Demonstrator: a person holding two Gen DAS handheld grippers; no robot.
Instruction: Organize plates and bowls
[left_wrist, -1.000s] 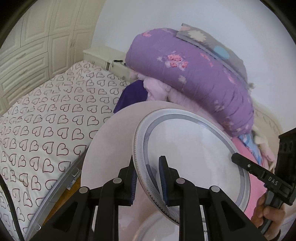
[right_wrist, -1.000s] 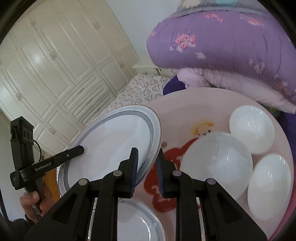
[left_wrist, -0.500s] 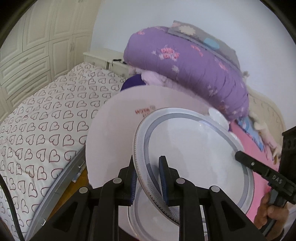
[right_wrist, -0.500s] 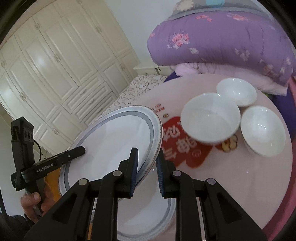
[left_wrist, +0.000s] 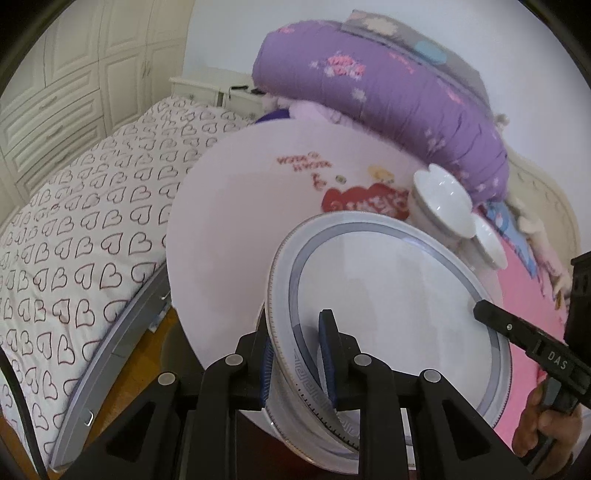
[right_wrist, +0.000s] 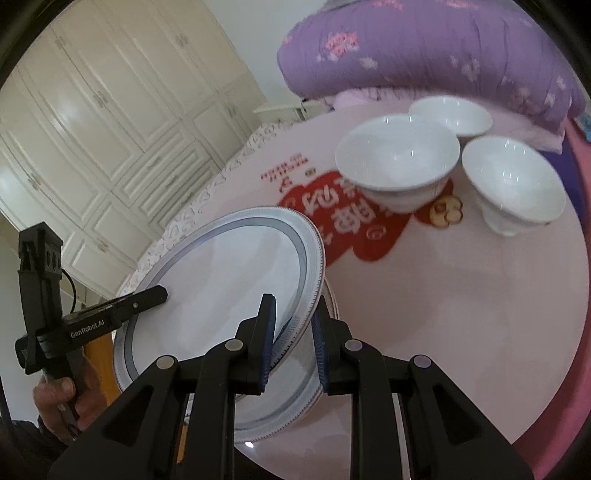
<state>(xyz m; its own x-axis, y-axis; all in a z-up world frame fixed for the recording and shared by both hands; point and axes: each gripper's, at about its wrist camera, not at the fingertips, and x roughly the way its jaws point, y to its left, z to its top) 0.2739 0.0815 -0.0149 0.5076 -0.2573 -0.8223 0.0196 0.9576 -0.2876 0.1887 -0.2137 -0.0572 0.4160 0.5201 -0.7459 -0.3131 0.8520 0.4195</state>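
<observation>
A white plate with a grey-blue rim (left_wrist: 388, 306) (right_wrist: 225, 280) is held tilted between both grippers. My left gripper (left_wrist: 299, 354) is shut on its near rim. My right gripper (right_wrist: 293, 332) is shut on the opposite rim. It hangs just above a second matching plate (right_wrist: 291, 398) that lies on the round pink table (right_wrist: 424, 295) (left_wrist: 229, 221). Three white bowls stand at the far side: a large one (right_wrist: 399, 158), one to its right (right_wrist: 513, 181) and one behind (right_wrist: 450, 114). Two of them show in the left wrist view (left_wrist: 439, 199).
A bed with a heart-print sheet (left_wrist: 81, 229) runs along the table's left side. A rolled purple quilt (left_wrist: 388, 96) lies behind the table. White wardrobe doors (right_wrist: 110, 110) fill the left background. A wooden floor strip (left_wrist: 140, 362) shows by the bed frame.
Both grippers have lowered and tilted downward with the plate, toward the second plate on the table. The bowls and table print have come further into view.
</observation>
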